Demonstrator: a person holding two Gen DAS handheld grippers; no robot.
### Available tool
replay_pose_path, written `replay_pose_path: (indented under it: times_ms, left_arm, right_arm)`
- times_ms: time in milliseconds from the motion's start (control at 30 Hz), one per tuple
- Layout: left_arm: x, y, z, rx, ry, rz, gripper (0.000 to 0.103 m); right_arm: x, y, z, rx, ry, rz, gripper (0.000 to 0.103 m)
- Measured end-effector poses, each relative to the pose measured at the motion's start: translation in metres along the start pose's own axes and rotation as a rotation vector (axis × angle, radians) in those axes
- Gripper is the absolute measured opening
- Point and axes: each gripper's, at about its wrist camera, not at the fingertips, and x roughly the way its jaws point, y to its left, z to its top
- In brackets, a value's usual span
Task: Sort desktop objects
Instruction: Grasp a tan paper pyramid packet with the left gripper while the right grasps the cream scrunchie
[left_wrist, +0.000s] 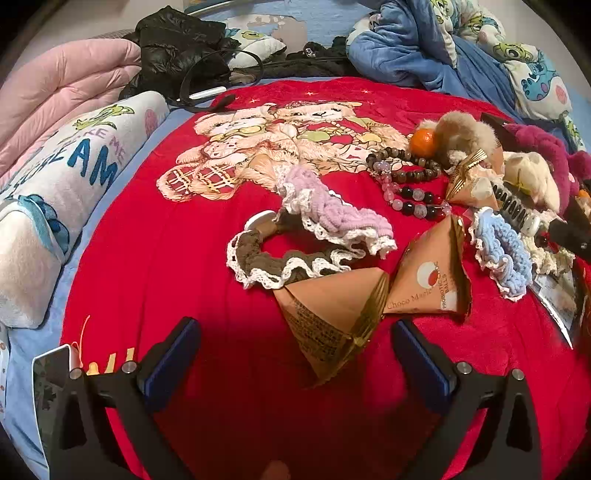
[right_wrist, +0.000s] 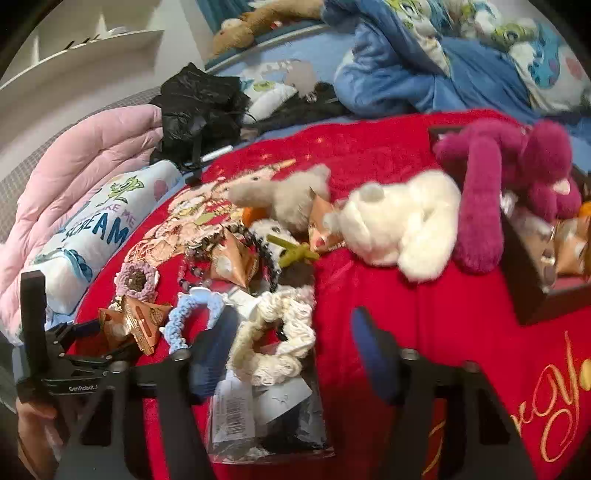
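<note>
A folded pink quilt lies beside a black jacket, with a rumpled blue cartoon-print blanket behind the red bedspread.

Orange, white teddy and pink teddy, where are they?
Orange (left_wrist: 423, 141): left wrist view, its round top.
White teddy (right_wrist: 402, 221): right wrist view, its fluffy body.
Pink teddy (right_wrist: 480, 206): right wrist view, its long arm.

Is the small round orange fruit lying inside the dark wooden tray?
No, the small round orange fruit lies on the red blanket beside beads.

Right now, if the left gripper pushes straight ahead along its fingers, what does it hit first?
Most likely the nearest triangular snack packet, lying on the red blanket just ahead of the open left gripper, slightly right of centre. Depth is uncertain.
</note>
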Motion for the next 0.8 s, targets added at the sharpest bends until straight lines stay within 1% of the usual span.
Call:
replay_pose_path:
  times_ms: [33, 67, 133, 200, 333, 367, 433, 500, 533, 600, 633, 667, 800]
  left_arm:
    - [0.000, 0.001, 0.000, -0.002, 0.001, -0.003, 0.103]
    - [0.000, 0.001, 0.001, -0.004, 0.003, -0.006, 0.103]
    - [0.001, 0.003, 0.001, -0.008, 0.005, -0.011, 0.103]
    - [0.001, 0.003, 0.001, -0.006, 0.006, -0.012, 0.103]
    - [-0.001, 0.003, 0.000, -0.014, -0.007, -0.013, 0.103]
    - [-0.002, 0.004, -0.001, -0.021, -0.012, -0.019, 0.101]
    - [-0.007, 0.007, -0.002, -0.034, -0.029, -0.022, 0.094]
    - [-0.011, 0.008, -0.004, -0.042, -0.049, -0.017, 0.080]
    - [-0.013, 0.009, -0.004, -0.043, -0.056, -0.014, 0.076]
    - [-0.017, 0.011, -0.006, -0.047, -0.069, -0.012, 0.062]
    - [-0.017, 0.012, -0.006, -0.050, -0.074, -0.011, 0.058]
    - [-0.019, 0.013, -0.007, -0.056, -0.079, -0.012, 0.052]
    - [-0.021, 0.022, -0.008, -0.090, -0.087, -0.025, 0.038]
  right_arm:
    - [0.002, -0.002, 0.000, 0.009, 0.010, -0.002, 0.042]
    - [0.004, -0.003, -0.001, 0.017, 0.019, -0.007, 0.033]
    - [0.006, -0.005, -0.001, 0.030, 0.031, -0.019, 0.027]
    - [0.005, -0.004, -0.001, 0.028, 0.026, -0.013, 0.018]
    - [0.004, 0.005, -0.003, -0.009, 0.021, -0.021, 0.017]
    - [0.003, 0.006, -0.003, -0.013, 0.021, -0.018, 0.017]
    - [0.001, 0.007, -0.003, -0.013, 0.013, -0.024, 0.017]
    - [-0.001, 0.007, -0.002, -0.010, 0.002, -0.026, 0.017]
    - [-0.002, 0.006, -0.003, -0.002, -0.002, -0.033, 0.017]
    - [-0.004, 0.004, -0.002, 0.019, -0.001, -0.020, 0.013]
    - [-0.004, 0.003, -0.002, 0.027, -0.001, -0.018, 0.013]
    - [-0.004, 0.003, -0.002, 0.028, 0.003, -0.021, 0.012]
    - [-0.002, 0.010, -0.003, -0.002, 0.019, -0.036, 0.012]
